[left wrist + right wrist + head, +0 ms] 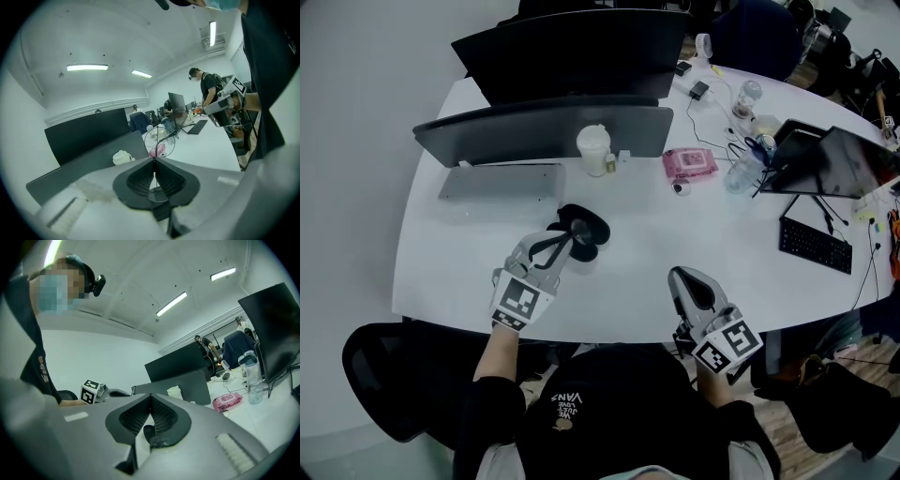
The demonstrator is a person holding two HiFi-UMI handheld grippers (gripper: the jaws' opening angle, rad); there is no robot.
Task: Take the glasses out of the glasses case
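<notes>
Right gripper pressed together — left gripper apparently pinching wire-rimmed glasses, case half-hidden

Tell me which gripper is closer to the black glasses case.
Left. The left gripper, holding the glasses, is at the near-left edge of the glasses case; the right gripper is off to the case's right, near the front edge of the table.

Desk: white and curved, across the middle.
Monitors: two dark screens, at 12 o'clock.
Chair: black, at 8 o'clock.
Floor: wood boards, at 4 o'clock.
Ceiling: white, with strip lights.
</notes>
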